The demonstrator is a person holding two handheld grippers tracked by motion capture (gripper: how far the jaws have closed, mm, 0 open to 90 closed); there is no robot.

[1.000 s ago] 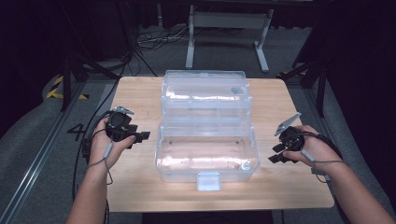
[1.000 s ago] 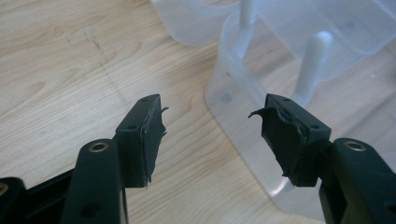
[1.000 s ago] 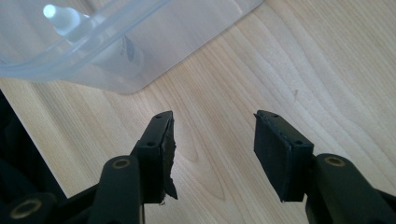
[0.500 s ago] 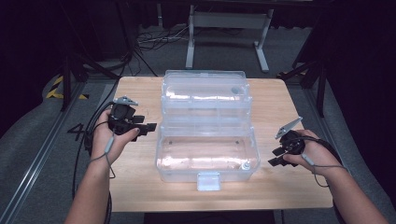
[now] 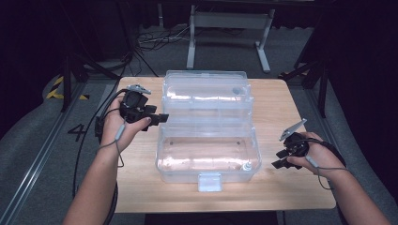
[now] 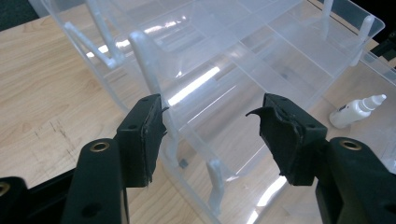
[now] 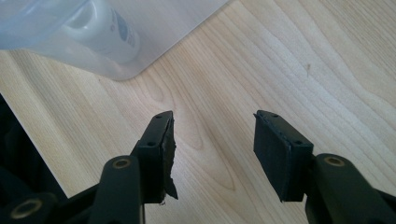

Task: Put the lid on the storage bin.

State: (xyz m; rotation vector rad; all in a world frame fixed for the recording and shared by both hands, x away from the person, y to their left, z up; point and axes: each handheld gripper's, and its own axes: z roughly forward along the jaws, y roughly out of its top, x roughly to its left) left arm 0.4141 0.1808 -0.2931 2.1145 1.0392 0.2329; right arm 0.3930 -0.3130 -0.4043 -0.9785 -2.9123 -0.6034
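We find the left gripper (image 5: 162,117), jaws spread, beside the open box (image 5: 206,140), likely to fold its tray; right gripper (image 5: 278,159) spread, idle.

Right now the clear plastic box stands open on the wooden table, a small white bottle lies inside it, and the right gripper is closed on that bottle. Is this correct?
Not quite. The right gripper holds nothing: in the right gripper view its jaws stand open over the bare wooden table, outside the clear plastic box. The small white bottle does lie inside the open box.
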